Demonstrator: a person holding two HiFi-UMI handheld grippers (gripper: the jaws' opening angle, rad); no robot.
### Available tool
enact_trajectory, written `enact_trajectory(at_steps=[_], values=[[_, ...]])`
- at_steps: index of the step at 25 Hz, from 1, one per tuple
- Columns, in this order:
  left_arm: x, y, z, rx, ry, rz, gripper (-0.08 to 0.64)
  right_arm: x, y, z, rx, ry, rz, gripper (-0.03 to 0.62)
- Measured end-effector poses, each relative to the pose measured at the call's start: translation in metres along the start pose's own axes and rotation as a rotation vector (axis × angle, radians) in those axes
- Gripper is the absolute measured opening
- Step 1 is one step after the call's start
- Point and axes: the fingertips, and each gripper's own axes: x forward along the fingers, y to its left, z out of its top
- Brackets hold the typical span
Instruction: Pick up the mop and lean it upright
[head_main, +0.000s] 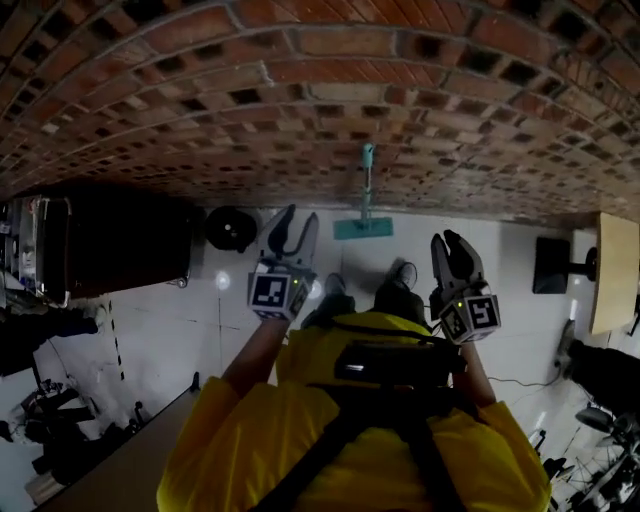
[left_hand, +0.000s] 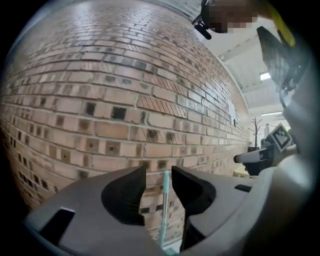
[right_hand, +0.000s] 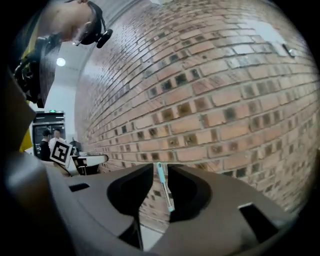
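- The teal mop (head_main: 366, 195) stands upright against the brick wall (head_main: 300, 90), its head on the white floor (head_main: 200, 320).
- The left gripper (head_main: 301, 216) has its jaws apart and holds nothing, well clear of the mop.
- The right gripper (head_main: 452, 238) has its jaws slightly parted and is empty.

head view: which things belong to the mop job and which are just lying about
Job: teal flat mop with slim handle, leaning on red brick wall; left gripper; right gripper.
Lying about: dark boxy cabinet; round black object; pale wooden tabletop.
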Motion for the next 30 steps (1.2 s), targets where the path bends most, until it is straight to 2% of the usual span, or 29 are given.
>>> enact_trajectory(at_steps=[3,6,11,14,18,22,24,27,30], values=[[0.038,-0.022,-0.024,-0.060,0.048,-0.060,0.161,-0.032,-0.015,-0.011,0.009,-0.006,-0.101,0.095],[0.077,-0.033,-0.048,-0.073,0.089,-0.088,0.161,-0.058,-0.035,-0.019,0.061,-0.013,-0.174,0.095],[0.151,-0.040,-0.096,-0.098,0.139,-0.078,0.163,-0.104,-0.066,-0.013,0.080,-0.017,-0.246,0.095],[0.186,-0.042,-0.114,-0.125,0.157,-0.043,0.163,-0.126,-0.093,-0.016,0.089,-0.004,-0.278,0.095],[0.211,-0.050,-0.121,-0.113,0.168,0.008,0.163,-0.135,-0.117,-0.022,0.101,0.023,-0.271,0.095],[0.222,-0.042,-0.122,-0.118,0.164,0.079,0.161,-0.120,-0.128,-0.014,0.069,0.029,-0.227,0.095],[0.225,-0.039,-0.122,-0.093,0.159,0.116,0.120,-0.107,-0.136,-0.007,0.039,0.022,-0.207,0.095],[0.223,-0.038,-0.121,-0.046,0.158,0.140,0.107,-0.080,-0.144,0.004,0.002,0.008,-0.179,0.095],[0.213,-0.044,-0.117,-0.034,0.162,0.139,0.106,-0.054,-0.147,0.015,-0.020,-0.009,-0.149,0.095]])
